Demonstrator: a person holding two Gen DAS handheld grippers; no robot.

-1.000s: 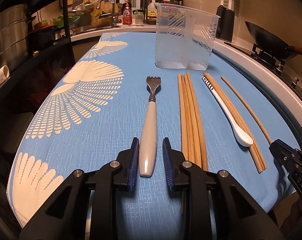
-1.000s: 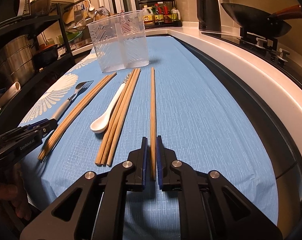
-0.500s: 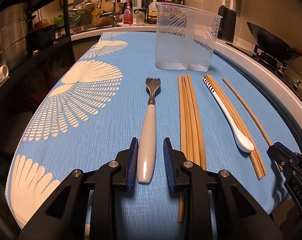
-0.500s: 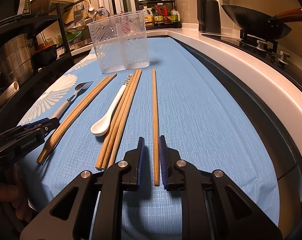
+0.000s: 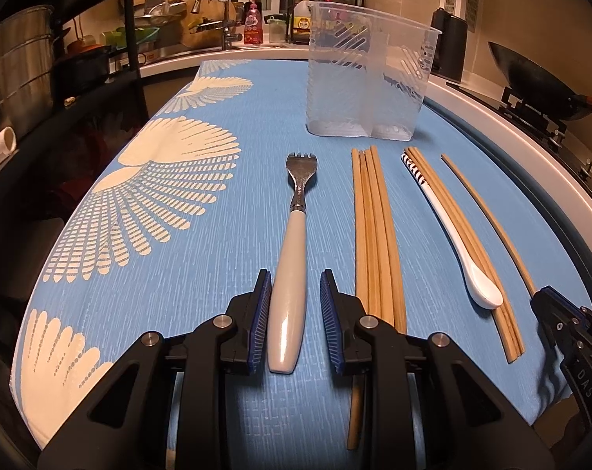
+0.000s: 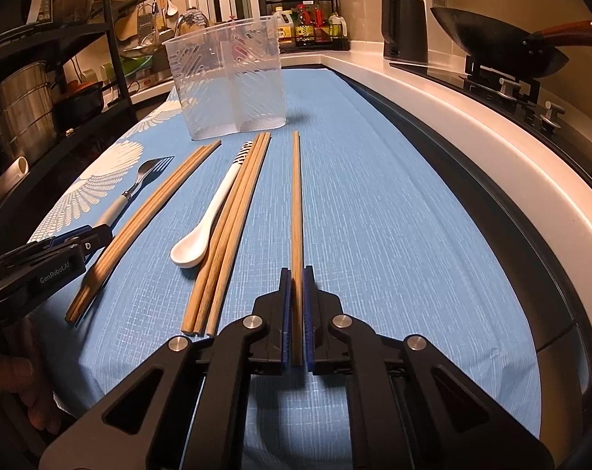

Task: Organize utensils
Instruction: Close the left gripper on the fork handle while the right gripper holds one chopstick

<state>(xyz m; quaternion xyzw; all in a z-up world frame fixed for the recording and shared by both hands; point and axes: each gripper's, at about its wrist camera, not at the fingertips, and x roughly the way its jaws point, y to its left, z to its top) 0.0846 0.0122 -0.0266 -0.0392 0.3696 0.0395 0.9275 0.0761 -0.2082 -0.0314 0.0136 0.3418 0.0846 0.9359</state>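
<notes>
A fork (image 5: 292,258) with a cream handle lies on the blue cloth; my left gripper (image 5: 294,313) is open with a finger on each side of the handle, the left pad close to it. My right gripper (image 6: 296,305) is shut on a single wooden chopstick (image 6: 296,196) that still lies along the cloth. A bundle of chopsticks (image 5: 374,243) lies right of the fork. A white spoon (image 5: 452,235) rests against more chopsticks (image 6: 233,227). A clear divided plastic holder (image 5: 366,74) stands upright beyond them, also in the right wrist view (image 6: 229,78).
A raised white counter edge (image 6: 472,117) curves along the right with a wok (image 6: 499,43) and a black kettle (image 6: 405,27) on it. A black shelf rack with pots (image 5: 29,78) stands at the left. A sink and bottles are at the back.
My right gripper opened slightly half a second ago, then closed again onto the single chopstick. My left gripper slid a little forward along the fork handle and stays open.
</notes>
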